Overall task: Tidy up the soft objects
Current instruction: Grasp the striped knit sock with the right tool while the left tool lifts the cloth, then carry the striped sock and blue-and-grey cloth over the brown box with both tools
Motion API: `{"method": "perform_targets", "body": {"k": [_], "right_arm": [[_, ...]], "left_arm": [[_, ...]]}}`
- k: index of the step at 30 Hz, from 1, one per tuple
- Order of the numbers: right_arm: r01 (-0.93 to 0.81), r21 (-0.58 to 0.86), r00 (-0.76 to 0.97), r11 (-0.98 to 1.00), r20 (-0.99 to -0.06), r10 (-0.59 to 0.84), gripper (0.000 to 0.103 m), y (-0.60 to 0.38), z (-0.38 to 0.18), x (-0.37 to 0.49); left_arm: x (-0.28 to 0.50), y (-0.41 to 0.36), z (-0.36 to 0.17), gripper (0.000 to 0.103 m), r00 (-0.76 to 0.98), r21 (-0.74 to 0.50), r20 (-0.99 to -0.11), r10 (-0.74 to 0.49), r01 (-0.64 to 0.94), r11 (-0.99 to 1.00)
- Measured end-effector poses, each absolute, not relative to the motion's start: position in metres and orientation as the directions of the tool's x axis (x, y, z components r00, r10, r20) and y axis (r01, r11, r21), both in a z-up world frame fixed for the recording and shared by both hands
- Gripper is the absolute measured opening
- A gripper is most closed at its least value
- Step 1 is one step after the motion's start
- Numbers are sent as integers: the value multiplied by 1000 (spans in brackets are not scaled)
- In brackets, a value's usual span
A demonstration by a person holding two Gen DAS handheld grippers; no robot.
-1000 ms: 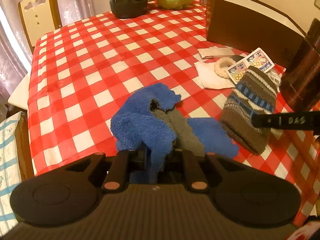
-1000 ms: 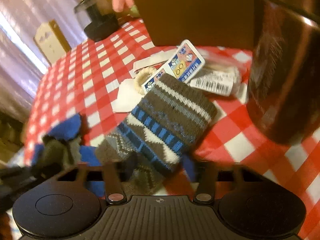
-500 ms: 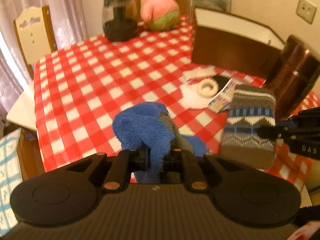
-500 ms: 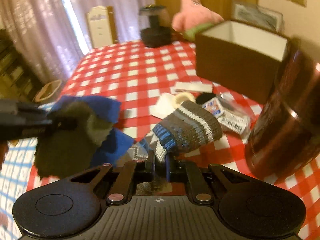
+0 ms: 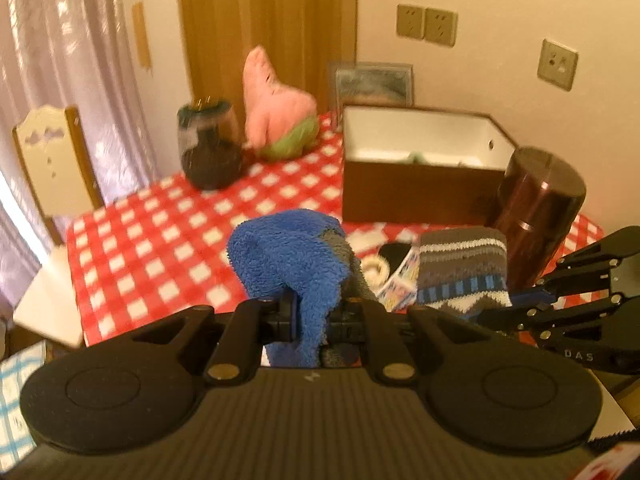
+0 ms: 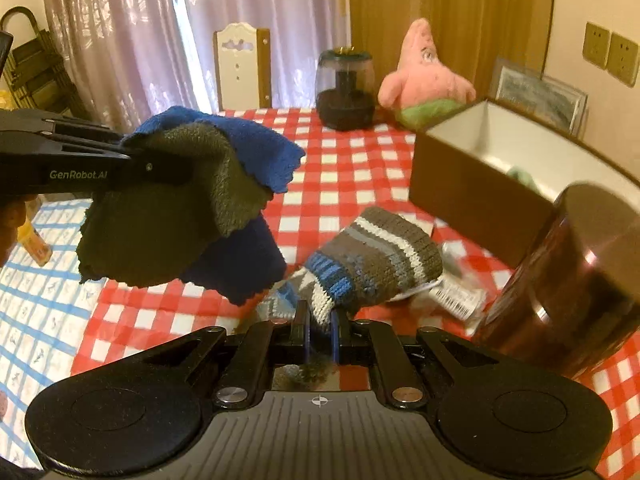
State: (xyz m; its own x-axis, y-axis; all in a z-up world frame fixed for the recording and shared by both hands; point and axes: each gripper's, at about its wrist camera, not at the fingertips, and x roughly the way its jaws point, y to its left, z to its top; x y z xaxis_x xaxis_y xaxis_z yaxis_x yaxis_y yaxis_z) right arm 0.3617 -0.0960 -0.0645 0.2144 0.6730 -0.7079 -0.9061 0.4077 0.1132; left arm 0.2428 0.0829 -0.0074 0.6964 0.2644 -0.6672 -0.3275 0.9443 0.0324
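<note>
Above the checked worktop an open brown box waits, probably for soft things. The left gripper pinches the blue-grey cloth aloft; the right gripper clamps the striped knit sock, lifted for carrying.

Both tools were matte black plastic. The left gripper had a broad ribbed body, two round raised discs on its shoulders, brass-coloured rivets at the linkage arms and a small white mark in the middle. Seen from the side — pale green "GenRobot.AI" lettering on its long flat arm. The right gripper was the same build — ribbed housing, twin discs, silvery rivets, a small crosshair mark, thin blue strips along its inner fingers. From the other camera its linkage showed bare screw heads and faint "DAS" lettering.
</note>
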Motion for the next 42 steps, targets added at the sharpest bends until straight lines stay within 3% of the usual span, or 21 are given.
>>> {"method": "perform_targets", "body": {"k": [13,20,30,42], "right_arm": [[-869,63,337,490,-649,682,10,-88,-8,420],[-809,38,435,586,-632,641,10,-74,14,481],[-710,75,492,700,-658,570,10,-48,10,580],[-608,161,444,777,-743,501,10,-20,-34,657]], "left_arm": [[324,81,51,10,817,44,-536,211,-223,974],[396,89,68,10,846,14,-513,141,-156,988],[507,106,55,11,827,12,-557,82,-91,996],[613,117,-9,12,736,29,-676,36,-23,999]]}}
